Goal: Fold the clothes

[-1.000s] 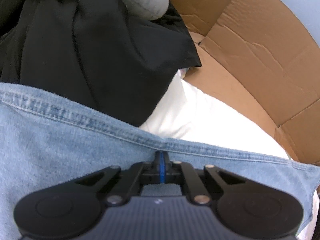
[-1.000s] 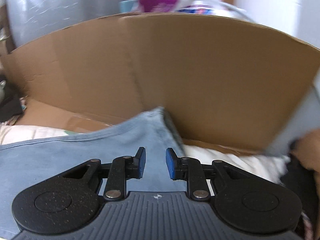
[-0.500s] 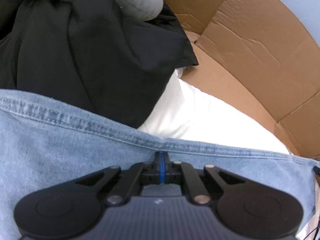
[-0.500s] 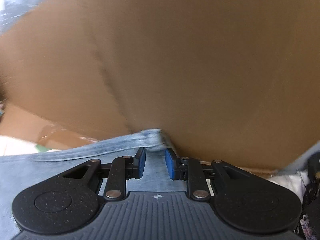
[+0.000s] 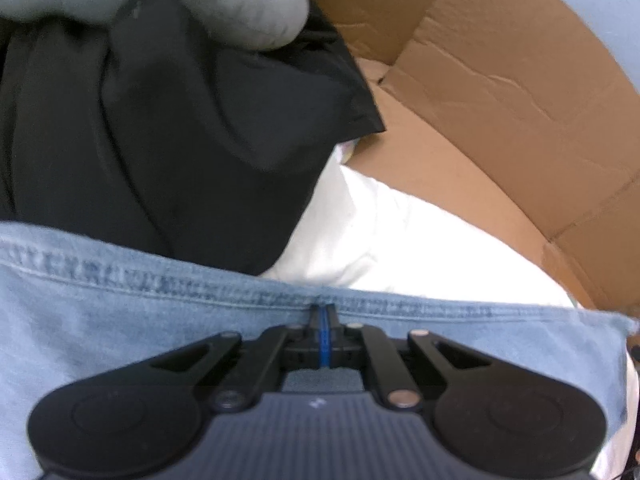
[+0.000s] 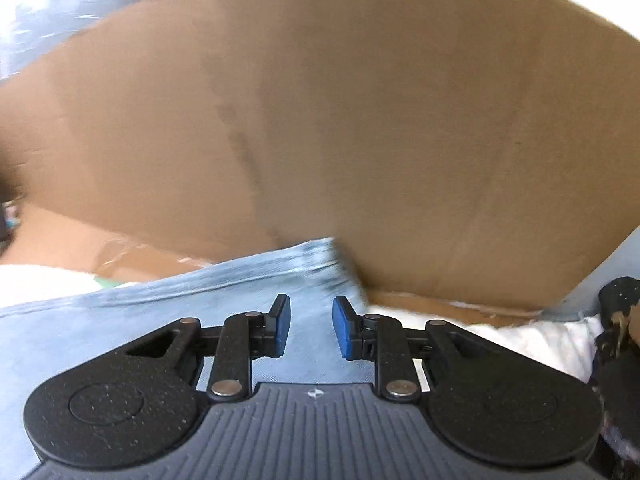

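A light blue denim garment (image 5: 120, 320) stretches across the bottom of the left wrist view, its stitched hem running left to right. My left gripper (image 5: 323, 320) is shut on that hem, pads pressed together over the seam. The same denim (image 6: 120, 320) lies under my right gripper (image 6: 310, 326), with one corner ending against the cardboard wall just ahead of the fingers. The right jaws stand apart above the cloth, and nothing shows between the blue pads (image 6: 282, 324).
A black garment (image 5: 180, 140) and a grey one (image 5: 200, 0) are piled beyond the hem, on white bedding (image 5: 400, 248). A brown cardboard box wall (image 6: 360, 120) rises close ahead of the right gripper and along the right side (image 5: 500, 100). A dark patterned thing (image 6: 616, 336) sits at far right.
The left gripper has lifted slightly with the hem still pinched. The right gripper has swung close to the cardboard wall, which now fills its blurred view; its jaws kept the same gap.
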A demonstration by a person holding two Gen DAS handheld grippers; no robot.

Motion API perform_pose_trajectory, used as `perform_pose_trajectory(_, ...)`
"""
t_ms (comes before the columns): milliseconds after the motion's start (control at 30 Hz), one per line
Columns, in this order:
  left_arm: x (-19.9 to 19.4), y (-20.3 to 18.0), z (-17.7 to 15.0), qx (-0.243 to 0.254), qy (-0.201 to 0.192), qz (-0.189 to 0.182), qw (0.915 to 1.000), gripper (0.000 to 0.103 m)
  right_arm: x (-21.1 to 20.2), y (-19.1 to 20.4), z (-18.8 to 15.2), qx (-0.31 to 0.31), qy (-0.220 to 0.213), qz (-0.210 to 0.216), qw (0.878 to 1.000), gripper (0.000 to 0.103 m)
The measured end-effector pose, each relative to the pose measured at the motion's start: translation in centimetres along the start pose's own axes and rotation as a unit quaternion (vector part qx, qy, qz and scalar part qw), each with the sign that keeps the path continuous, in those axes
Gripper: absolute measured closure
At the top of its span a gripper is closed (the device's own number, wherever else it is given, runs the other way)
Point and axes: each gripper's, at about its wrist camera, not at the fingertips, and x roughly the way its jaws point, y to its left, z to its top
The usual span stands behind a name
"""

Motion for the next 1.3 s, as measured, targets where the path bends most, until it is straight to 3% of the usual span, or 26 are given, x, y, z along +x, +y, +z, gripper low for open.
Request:
perform_pose_trajectory(67,-2.0,0.9,-0.5,0.009,-0.002,-0.002,1.0000,0.092,-0.9,1.1,-0.7,-0.008,0.002,0.024,1.000,0.073)
perform_pose_trajectory(233,-7.7,4.7,-2.8,0.020,-0.002,0.003,0.9998,0.092,-2.4,4.2,-2.8,-0.039,0.014,0.072,0.997,0.073)
perform_pose_trajectory(300,-10.0,7.9,-1.1,0.018,-0.003,0.010,0.9998,0.092,-3.0,5.7,-3.4,-0.058,0.018,0.084,0.995,0.073)
perform_pose_trajectory(400,-13.4,13.2,-3.3,0.003,-0.006,0.027,0.9996,0.091,-3.3,7.4,-4.3,-0.069,0.028,0.104,0.992,0.072)
perform_pose_trajectory(533,-13.6,17.1,-3.1,-0.040,-0.010,0.065,0.9970,0.090,-3.8,9.0,-5.5,-0.090,0.041,0.125,0.987,0.072)
perform_pose_trajectory(700,-13.0,24.0,-2.0,-0.103,-0.014,0.114,0.9880,0.090,-4.4,10.4,-7.4,-0.109,0.068,0.142,0.981,0.072)
perform_pose_trajectory(733,-12.2,24.7,-2.2,-0.115,-0.015,0.122,0.9858,0.090,-4.6,10.7,-7.8,-0.115,0.073,0.143,0.980,0.072)
perform_pose_trajectory(867,-16.3,26.8,-4.6,-0.137,-0.026,0.139,0.9805,0.090,-4.3,11.8,-9.2,-0.148,0.083,0.124,0.978,0.072)
perform_pose_trajectory(933,-14.1,26.8,-3.3,-0.133,-0.039,0.138,0.9806,0.090,-3.7,11.9,-9.7,-0.158,0.093,0.111,0.977,0.072)
perform_pose_trajectory(1200,-13.0,25.7,0.8,-0.117,-0.100,0.122,0.9805,0.090,-3.1,11.7,-9.9,-0.174,0.100,0.050,0.978,0.072)
perform_pose_trajectory(1300,-11.4,25.9,2.8,-0.109,-0.106,0.123,0.9806,0.090,-2.8,11.6,-9.8,-0.178,0.099,0.041,0.978,0.065)
